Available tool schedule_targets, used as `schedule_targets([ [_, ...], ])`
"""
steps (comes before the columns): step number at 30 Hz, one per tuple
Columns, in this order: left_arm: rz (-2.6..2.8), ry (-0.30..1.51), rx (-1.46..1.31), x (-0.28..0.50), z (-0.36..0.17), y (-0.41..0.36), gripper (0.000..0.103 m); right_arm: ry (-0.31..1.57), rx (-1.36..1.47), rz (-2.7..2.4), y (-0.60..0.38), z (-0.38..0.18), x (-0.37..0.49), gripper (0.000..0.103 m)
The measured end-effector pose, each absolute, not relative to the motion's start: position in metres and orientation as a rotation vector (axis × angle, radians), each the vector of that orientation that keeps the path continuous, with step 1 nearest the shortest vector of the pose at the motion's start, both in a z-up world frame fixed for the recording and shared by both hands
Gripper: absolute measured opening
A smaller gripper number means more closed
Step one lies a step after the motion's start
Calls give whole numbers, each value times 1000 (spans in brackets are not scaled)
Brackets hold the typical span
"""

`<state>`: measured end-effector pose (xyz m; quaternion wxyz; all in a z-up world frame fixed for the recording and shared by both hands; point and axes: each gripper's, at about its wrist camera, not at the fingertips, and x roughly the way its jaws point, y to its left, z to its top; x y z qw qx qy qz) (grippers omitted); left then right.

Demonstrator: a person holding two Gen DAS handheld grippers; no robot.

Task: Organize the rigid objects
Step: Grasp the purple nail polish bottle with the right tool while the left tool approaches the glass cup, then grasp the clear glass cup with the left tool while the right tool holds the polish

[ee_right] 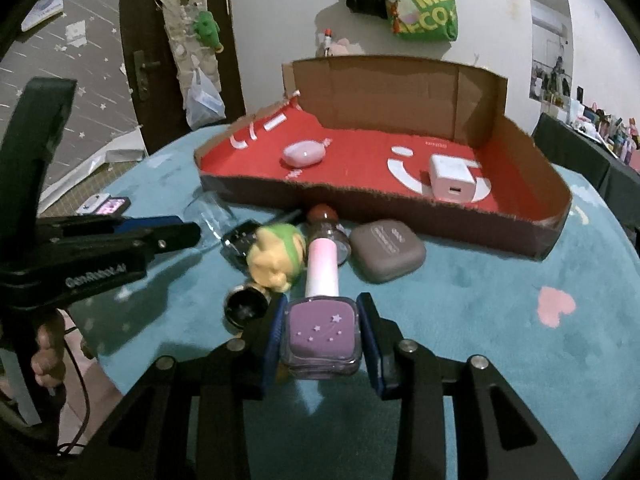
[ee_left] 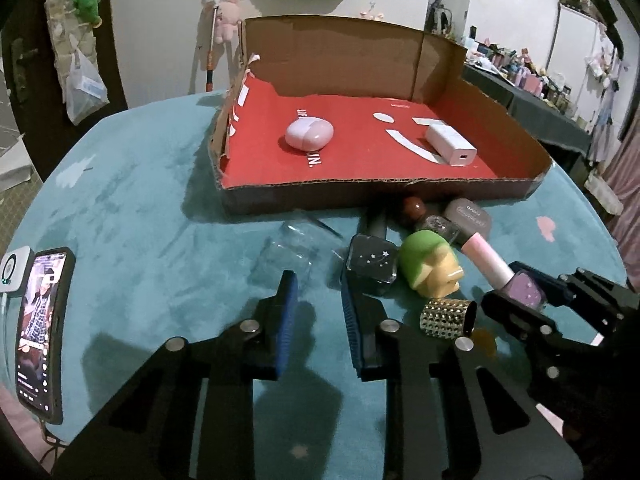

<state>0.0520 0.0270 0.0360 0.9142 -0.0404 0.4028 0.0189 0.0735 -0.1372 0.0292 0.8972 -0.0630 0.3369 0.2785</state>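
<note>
1. On the teal table, just in front of the cardboard tray, the loose items lie clustered.
2. The right gripper is clamped on the purple bottle; its pink cap points straight ahead at the tray.
3. The left gripper is closed to its narrowest, seemingly on a clear glass item, though the contact is hard to make out.
4. The right hand looks likelier to deliver first: lift, carry forward over the near wall.

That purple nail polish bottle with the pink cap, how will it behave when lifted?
The purple nail polish bottle looks rigid, with flat sides, so the right tool, shut on it, should hold squarely. Its glossy faces might slip. The pink cap sticks out forward, so it may tilt and nudge the green-and-yellow toy.
</note>
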Motion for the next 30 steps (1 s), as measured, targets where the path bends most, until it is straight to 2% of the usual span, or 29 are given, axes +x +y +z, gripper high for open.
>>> schedule_targets([
  [14,94,845,-184,59,23,61,23,771,-109,536,-145,10,88,38],
  [25,118,862,-228,79,12,80,24,751,-112,539,-142,7,93,41],
  [27,117,864,-222,84,11,80,31,751,-113,544,-141,7,94,46],
  [28,107,863,-225,86,11,80,48,751,-113,547,-141,7,94,49],
  [29,98,862,-228,88,11,80,80,750,-117,548,-140,7,94,50],
  [30,103,862,-224,89,11,80,94,749,-120,548,-139,7,94,51],
])
